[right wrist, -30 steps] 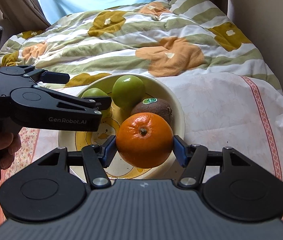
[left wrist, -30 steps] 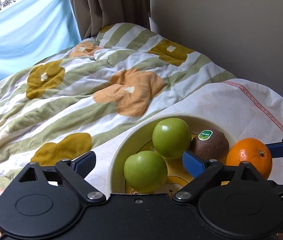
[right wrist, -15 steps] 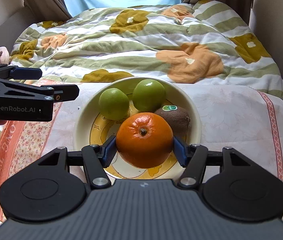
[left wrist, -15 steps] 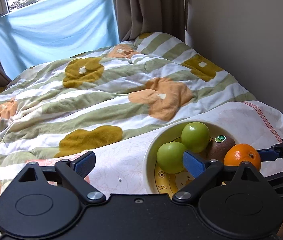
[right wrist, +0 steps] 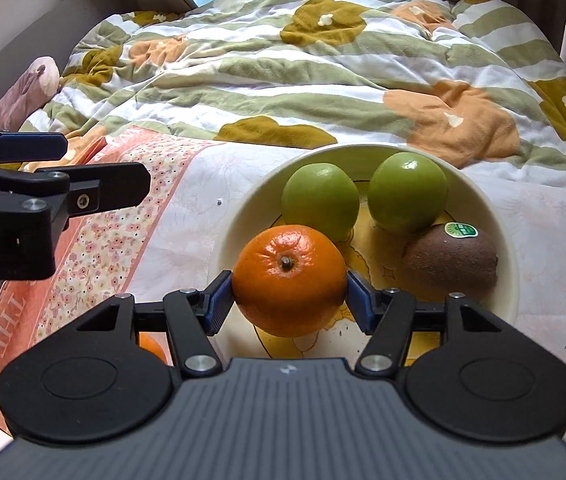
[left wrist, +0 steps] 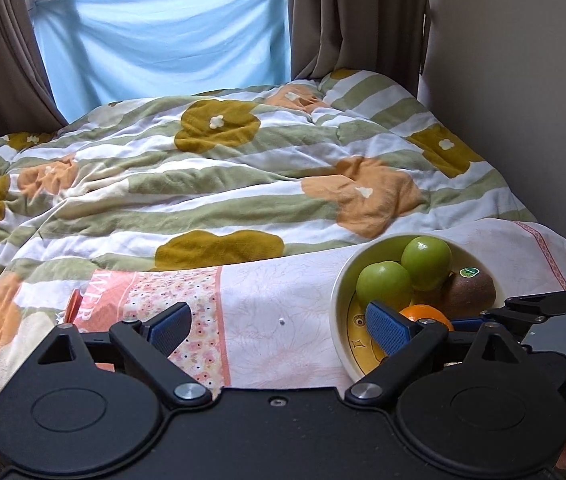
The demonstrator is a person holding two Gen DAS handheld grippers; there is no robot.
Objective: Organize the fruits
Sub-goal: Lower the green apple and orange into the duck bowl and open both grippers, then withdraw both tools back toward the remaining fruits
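Note:
A cream bowl [right wrist: 499, 232] with a yellow inside stands on a white cloth and holds two green apples [right wrist: 321, 200] [right wrist: 407, 192] and a kiwi [right wrist: 453, 258] with a green sticker. My right gripper [right wrist: 289, 298] is shut on an orange [right wrist: 289, 278] and holds it over the bowl's near left edge. In the left wrist view the bowl [left wrist: 341, 292] is at the right, with the apples [left wrist: 383, 284], kiwi [left wrist: 469, 288] and orange [left wrist: 427, 314]. My left gripper [left wrist: 279, 326] is open and empty, left of the bowl.
A floral striped quilt [left wrist: 211, 184] covers the bed behind. A pink flowered cloth [right wrist: 95, 232] lies left of the bowl. Another orange thing [right wrist: 151, 346] shows partly under my right gripper. A wall [left wrist: 523, 80] stands at the right, with curtains and a window behind.
My left gripper has drawn back and to the left, away from the bowl. My right gripper has carried the orange left, over the bowl's near left part.

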